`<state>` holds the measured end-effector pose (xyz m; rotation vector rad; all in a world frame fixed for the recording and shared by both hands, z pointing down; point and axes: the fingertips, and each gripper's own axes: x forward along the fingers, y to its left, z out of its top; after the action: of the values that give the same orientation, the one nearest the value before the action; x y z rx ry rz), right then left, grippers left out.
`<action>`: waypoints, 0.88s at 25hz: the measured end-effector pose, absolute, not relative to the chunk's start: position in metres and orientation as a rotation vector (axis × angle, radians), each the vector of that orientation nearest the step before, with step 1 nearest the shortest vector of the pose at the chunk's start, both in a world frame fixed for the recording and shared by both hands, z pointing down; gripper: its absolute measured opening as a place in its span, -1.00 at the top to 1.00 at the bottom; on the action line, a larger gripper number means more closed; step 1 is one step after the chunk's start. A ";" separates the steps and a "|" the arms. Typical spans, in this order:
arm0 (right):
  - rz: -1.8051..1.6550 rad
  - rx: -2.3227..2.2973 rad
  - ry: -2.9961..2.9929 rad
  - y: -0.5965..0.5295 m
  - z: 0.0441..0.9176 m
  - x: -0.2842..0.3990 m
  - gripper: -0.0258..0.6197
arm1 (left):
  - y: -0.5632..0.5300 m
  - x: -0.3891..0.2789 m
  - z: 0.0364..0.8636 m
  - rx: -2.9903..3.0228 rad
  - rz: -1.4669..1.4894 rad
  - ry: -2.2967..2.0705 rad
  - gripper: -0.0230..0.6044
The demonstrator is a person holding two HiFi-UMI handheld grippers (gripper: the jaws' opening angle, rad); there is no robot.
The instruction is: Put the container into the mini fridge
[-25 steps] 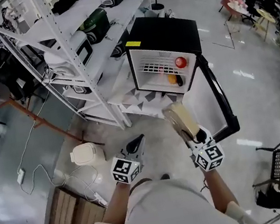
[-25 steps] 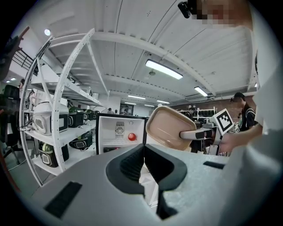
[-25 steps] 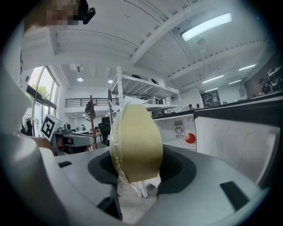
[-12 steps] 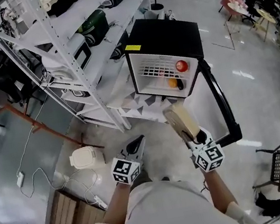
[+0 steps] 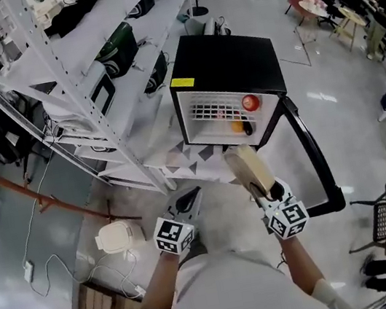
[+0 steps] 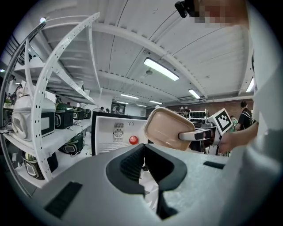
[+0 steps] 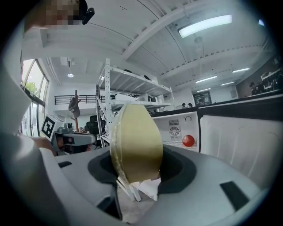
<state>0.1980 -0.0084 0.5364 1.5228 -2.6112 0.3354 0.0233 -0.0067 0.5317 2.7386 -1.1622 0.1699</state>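
Carrying step judged in hand: right gripper fingers were clamped on near end of tan container, held on edge in air, near side of mini fridge. Fridge door stood open at right. Red round item and orange item sat inside. Left gripper fingers were together, empty. Next move likely called for levelling container and reaching it through opening, clear of door and items.

Tan container on edge, near open mini fridge.

Beige container; black mini fridge with white interior; red round object; bench patterned in grey-and-white triangles.
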 end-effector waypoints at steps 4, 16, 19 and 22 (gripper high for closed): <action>0.372 1.563 -2.565 -0.034 0.543 0.184 0.23 | -0.039 0.008 0.538 2.736 0.169 -1.106 0.91; 0.488 1.683 -2.464 -0.095 0.559 0.142 0.23 | -0.118 -0.037 0.555 2.772 0.168 -0.921 0.91; 0.562 1.671 -2.430 -0.102 0.568 0.133 0.23 | -0.128 -0.044 0.556 2.786 0.164 -0.877 0.91; 0.619 1.654 -2.390 -0.104 0.579 0.127 0.23 | -0.135 -0.049 0.560 2.783 0.161 -0.850 0.91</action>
<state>0.1268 -0.1043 0.5793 1.6536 -2.3904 0.6187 -0.0490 -0.1352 0.5596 2.7835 -0.8501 0.1612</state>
